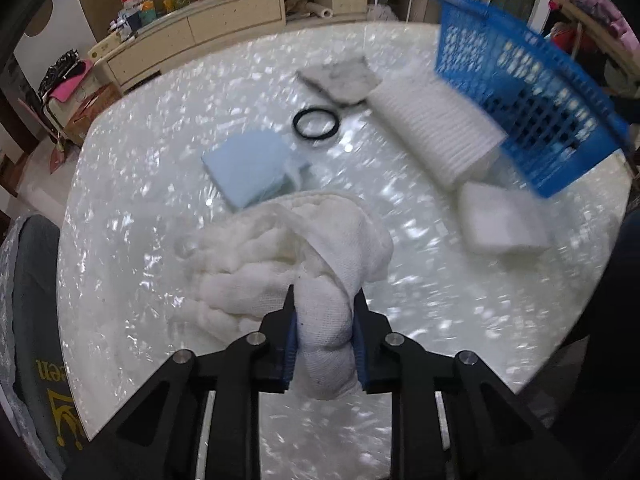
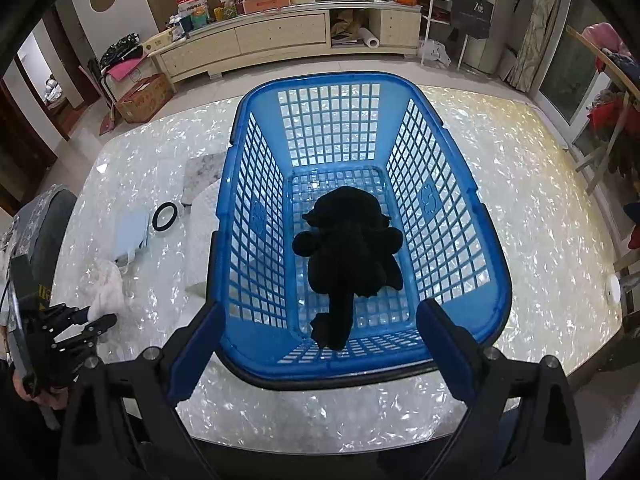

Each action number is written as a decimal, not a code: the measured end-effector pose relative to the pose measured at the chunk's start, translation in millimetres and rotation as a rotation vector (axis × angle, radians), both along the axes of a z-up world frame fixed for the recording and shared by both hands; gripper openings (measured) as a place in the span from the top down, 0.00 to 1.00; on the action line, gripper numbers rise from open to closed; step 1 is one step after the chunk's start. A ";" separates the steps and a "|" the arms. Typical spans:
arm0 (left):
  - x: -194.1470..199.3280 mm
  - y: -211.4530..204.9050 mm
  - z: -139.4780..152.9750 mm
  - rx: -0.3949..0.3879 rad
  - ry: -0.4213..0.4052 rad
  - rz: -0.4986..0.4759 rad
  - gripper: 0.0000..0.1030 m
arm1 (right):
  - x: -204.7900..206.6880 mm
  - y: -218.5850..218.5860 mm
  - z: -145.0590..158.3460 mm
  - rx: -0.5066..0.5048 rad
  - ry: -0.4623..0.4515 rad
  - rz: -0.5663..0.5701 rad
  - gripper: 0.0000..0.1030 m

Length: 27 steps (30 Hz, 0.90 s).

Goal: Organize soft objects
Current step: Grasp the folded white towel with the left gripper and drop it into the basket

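The basket (image 2: 360, 92) stood open-topped, a black plush (image 2: 348, 248) filling the middle of its floor, with room at the far end. Left of it on the bench (image 2: 540, 184), a ring (image 1: 316, 122), blue pad (image 1: 248, 168) and white rolls (image 1: 436, 128) lay close together; the near side lay bare.

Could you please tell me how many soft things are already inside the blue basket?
1: a black plush toy lying on the floor of the basket. Nothing else shows through its mesh walls.
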State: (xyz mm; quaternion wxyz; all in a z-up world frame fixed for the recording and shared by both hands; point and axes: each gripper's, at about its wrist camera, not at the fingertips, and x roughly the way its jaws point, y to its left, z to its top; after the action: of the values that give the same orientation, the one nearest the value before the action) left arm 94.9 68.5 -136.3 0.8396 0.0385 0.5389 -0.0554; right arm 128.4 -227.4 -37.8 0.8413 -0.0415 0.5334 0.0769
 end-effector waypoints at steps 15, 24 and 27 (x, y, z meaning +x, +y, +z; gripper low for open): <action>2.1 -77.5 100.7 -0.073 -0.138 -0.144 0.79 | -6.8 -10.9 3.9 0.005 -0.032 0.037 0.07; 34.9 -122.2 131.6 -0.087 -0.167 -0.247 0.79 | 4.6 -23.6 10.3 0.005 -0.053 0.034 0.07; 47.1 -135.9 136.9 -0.070 -0.180 -0.280 0.79 | 10.2 -28.8 11.0 0.005 -0.062 0.027 0.07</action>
State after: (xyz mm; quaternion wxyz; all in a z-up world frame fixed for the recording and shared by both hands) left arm 142.1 -67.5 0.5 0.8693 0.0890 0.4488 -0.1871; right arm 138.6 -256.2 -26.8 0.8564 -0.0489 0.5063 0.0882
